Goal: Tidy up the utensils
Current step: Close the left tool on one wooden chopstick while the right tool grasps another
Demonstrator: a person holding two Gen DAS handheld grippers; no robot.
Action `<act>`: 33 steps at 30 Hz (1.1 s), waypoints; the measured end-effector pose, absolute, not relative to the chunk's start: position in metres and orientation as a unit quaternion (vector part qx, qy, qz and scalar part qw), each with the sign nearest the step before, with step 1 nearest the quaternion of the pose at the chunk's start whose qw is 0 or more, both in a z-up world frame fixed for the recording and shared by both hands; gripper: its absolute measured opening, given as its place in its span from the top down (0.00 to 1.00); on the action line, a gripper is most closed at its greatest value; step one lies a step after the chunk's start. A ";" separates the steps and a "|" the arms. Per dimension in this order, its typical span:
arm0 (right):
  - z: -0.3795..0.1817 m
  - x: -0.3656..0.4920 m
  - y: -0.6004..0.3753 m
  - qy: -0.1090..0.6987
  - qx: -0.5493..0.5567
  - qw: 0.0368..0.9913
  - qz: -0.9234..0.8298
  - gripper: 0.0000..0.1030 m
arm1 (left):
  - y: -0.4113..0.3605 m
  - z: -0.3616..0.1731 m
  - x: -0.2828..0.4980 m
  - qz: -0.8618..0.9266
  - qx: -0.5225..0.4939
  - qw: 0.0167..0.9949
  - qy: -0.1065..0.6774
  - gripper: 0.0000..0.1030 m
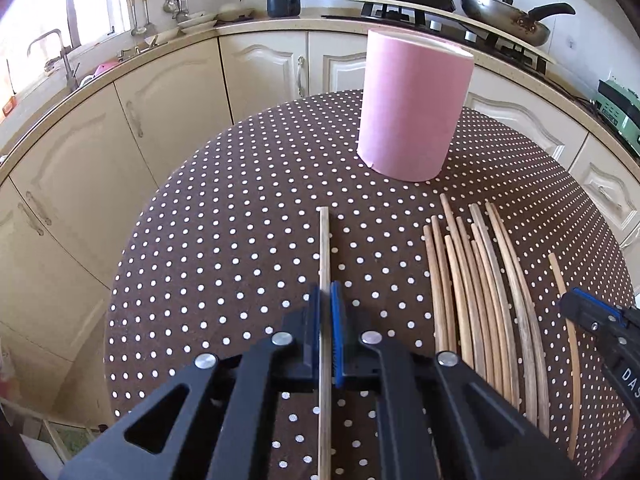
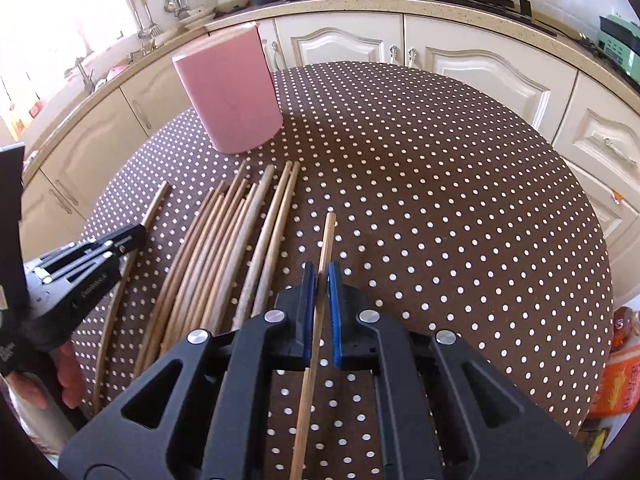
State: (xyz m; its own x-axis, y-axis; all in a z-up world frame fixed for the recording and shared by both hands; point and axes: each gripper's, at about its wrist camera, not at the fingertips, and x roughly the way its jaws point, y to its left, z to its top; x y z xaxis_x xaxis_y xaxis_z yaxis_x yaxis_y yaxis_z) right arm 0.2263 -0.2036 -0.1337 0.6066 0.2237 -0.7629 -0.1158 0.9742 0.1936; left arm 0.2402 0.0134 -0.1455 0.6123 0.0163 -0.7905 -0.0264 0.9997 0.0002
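Round table (image 1: 248, 184) under brown cloth with white dots, kitchen cabinets behind.

Left gripper (image 1: 326, 300): fingers (image 1: 337, 320) pinching a single wooden chopstick (image 1: 325, 248), blue pads pressed on either side of it. Stick running straight ahead of the fingers and back beneath them, out over the cloth left of the main pile.

Right gripper (image 2: 319, 276): fingers (image 2: 334, 300) likewise clamped on one chopstick (image 2: 328, 236), its far tip pointing toward the table's middle, rear end trailing back under the gripper body.

Loose bundle of chopsticks (image 1: 480, 280) lying flat on the cloth between the two grippers, roughly parallel, tips toward the pink cylindrical holder (image 1: 412, 104). Holder upright near the far edge of the table, just beyond the bundle's tips, apart from both held sticks.

Fingertips of a hand (image 2: 70, 376) visible low at the left edge of the right wrist view.
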 end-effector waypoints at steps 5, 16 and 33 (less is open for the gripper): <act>-0.115 0.228 -0.206 0.410 0.064 0.905 0.094 0.93 | 0.020 -0.138 0.245 0.015 -0.021 0.901 0.433 0.94; -0.122 0.231 -0.197 0.444 0.016 0.892 0.082 0.71 | 0.023 -0.123 0.238 0.012 -0.034 0.913 0.407 0.94; -0.145 0.225 -0.182 0.422 -0.010 0.904 0.070 0.93 | 0.013 -0.147 0.231 -0.011 -0.037 0.897 0.440 0.94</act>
